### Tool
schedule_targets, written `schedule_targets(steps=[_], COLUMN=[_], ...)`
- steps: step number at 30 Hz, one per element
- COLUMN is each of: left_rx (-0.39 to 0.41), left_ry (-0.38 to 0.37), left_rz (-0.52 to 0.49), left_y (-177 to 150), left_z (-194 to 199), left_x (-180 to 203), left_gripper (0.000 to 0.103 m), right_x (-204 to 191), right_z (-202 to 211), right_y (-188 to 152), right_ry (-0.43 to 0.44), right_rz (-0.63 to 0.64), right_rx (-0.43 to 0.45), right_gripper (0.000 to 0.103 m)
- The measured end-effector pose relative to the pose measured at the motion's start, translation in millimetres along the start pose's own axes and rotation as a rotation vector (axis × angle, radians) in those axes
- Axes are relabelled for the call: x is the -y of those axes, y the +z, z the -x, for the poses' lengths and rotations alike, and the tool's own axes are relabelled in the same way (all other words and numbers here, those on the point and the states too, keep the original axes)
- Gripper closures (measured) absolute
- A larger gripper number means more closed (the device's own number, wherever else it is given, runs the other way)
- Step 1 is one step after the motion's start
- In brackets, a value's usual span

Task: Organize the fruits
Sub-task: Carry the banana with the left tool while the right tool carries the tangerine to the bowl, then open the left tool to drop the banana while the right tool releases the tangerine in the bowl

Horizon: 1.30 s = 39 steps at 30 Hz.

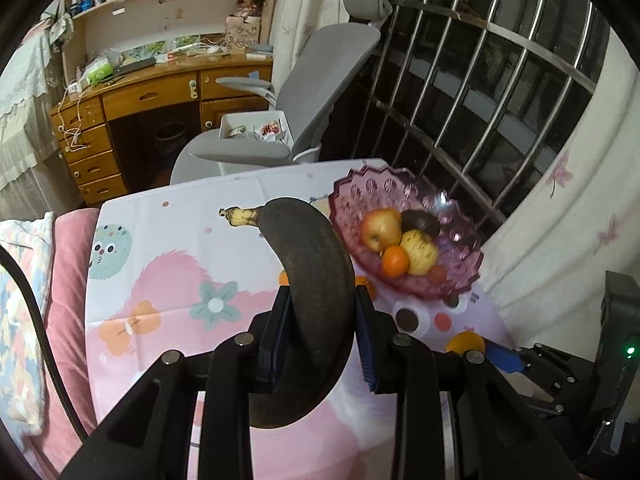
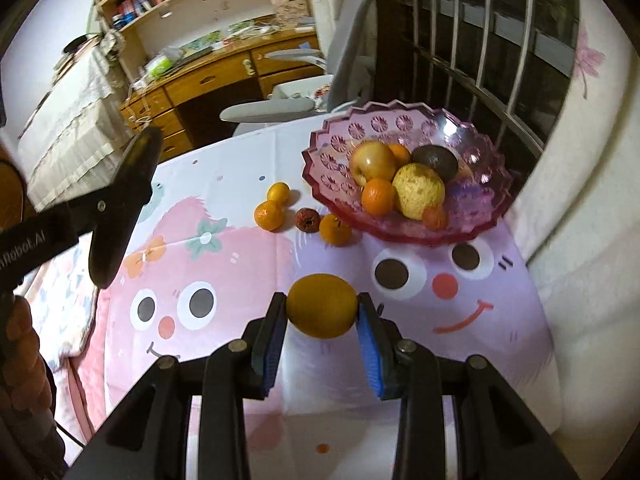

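My left gripper [image 1: 322,300] is shut on a blackened banana [image 1: 316,280], held above the cloth with its yellow stem pointing left. My right gripper [image 2: 322,312] is shut on an orange [image 2: 322,306], also lifted over the table. A pink glass bowl [image 2: 472,216] stands at the far right and holds apples, oranges and a dark fruit; in the left wrist view the bowl [image 1: 452,284] is just right of the banana. Three small oranges [image 2: 274,210] and a shrivelled red fruit [image 2: 307,219] lie on the cloth left of the bowl.
The table carries a pink cartoon cloth [image 2: 224,280]. A grey office chair [image 1: 304,92] and a wooden desk [image 1: 132,100] stand beyond it, a barred window [image 1: 480,88] behind the bowl. A pink blanket [image 1: 64,300] lies at the left edge.
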<state>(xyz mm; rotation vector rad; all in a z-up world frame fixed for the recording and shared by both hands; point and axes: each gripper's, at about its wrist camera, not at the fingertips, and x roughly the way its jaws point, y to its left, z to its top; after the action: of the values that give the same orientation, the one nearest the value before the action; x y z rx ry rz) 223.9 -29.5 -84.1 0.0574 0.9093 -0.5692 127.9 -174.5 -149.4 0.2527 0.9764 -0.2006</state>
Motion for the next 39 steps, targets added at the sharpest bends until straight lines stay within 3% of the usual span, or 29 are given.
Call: schedule_targets(steps=[13,21,24,30,39], left_rx=[0.060,0.076,0.070,0.050,-0.024], left_ry=[0.113,0.112,0.080,0.039,0.067], left_rz=[0.122,0.141,0.125,0.133,0.154], left_y=[45,74,81,88,86], left_z=[-36,-71,-87,-128,-193], left_x=[80,123,136,150,156], left_gripper=[0.075,0.075,0.075,0.075,0.075], right_x=[74,123,138,162,188], right_z=[-13,-31,-39,-62,-88], right_y=[55,85,93,99,104], right_ry=[0.085,0.110,0.118,0.139,0.142], right_rz=[0.199,0.239,0.241,0.236,0.220], right_rx=[0.016,0.005,-0.008,-0.034,-0.052], right_gripper=[0.068,0.068,0.068,0.068,0.068])
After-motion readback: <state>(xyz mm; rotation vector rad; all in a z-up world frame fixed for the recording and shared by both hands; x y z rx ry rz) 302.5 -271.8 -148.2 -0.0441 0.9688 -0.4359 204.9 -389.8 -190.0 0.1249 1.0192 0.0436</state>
